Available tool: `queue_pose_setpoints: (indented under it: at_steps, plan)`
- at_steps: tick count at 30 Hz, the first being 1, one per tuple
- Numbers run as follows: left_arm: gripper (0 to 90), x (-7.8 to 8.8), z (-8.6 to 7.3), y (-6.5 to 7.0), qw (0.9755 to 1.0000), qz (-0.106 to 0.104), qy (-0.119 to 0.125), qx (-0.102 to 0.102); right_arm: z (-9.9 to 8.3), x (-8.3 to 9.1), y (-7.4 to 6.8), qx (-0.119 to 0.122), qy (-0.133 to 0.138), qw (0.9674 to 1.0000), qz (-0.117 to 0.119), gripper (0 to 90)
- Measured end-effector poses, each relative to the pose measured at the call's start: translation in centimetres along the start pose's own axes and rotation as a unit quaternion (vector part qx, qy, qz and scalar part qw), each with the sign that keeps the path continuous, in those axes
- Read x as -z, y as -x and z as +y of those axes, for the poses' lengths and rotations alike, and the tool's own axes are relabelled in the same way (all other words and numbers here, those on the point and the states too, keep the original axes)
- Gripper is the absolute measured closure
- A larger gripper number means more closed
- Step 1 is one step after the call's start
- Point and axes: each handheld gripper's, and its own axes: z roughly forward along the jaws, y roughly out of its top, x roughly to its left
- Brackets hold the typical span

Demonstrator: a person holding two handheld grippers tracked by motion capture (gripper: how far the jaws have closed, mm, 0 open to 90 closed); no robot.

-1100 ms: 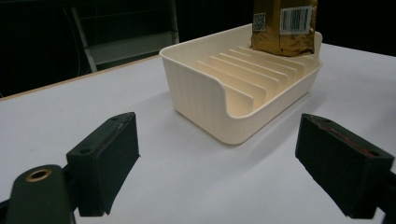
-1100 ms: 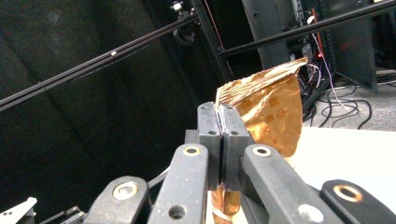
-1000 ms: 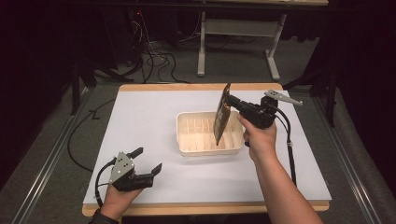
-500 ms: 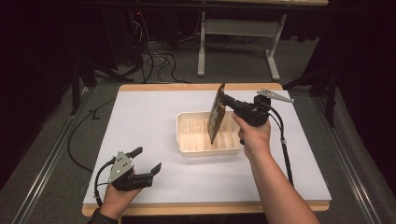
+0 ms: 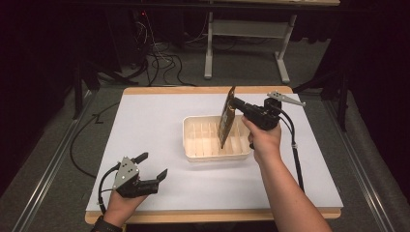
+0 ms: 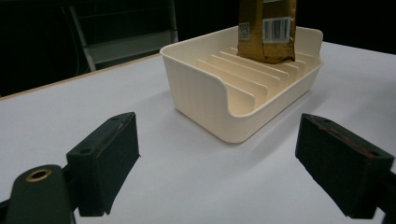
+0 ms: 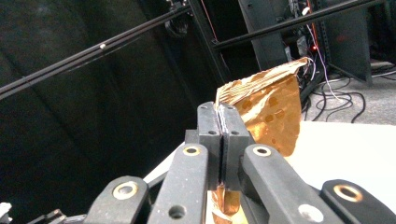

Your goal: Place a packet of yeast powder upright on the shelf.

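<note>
the right tool point(image 5: 237, 104) pinches the top edge of a gold pouch point(image 5: 226, 118), its jaws pressed together on the crinkled seal, seen close in the right gripper view point(image 7: 261, 116). the pouch hangs nearly upright, tilted a little, its bottom end down among the dividers at the 3 o'clock side of the cream rack point(image 5: 193, 145), which sits just past the desk's point(image 5: 145, 125) middle. in the left gripper view the pouch point(image 6: 266, 32) stands at the rack's point(image 6: 210, 102) far end, barcode showing. the left tool point(image 5: 152, 166) rests on the desk near the 7 o'clock corner, jaws spread with nothing between them, well apart from the rack.
</note>
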Motion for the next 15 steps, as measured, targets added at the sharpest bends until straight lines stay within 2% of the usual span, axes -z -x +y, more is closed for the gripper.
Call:
queue_pose_setpoints:
  at_steps: [7, 15]
  plan:
    - [13.9, 0.0, 0.0, 0.0, 1.0000, -0.001, 0.001, 0.000, -0.8, -0.7, 0.2, 0.013, -0.016, 0.9997, -0.017, 90.0]
    - [13.9, -0.1, 0.0, 0.1, 1.0000, -0.004, -0.002, -0.003, -2.0, -0.8, 1.4, -0.001, -0.017, 0.9997, -0.019, 89.8]
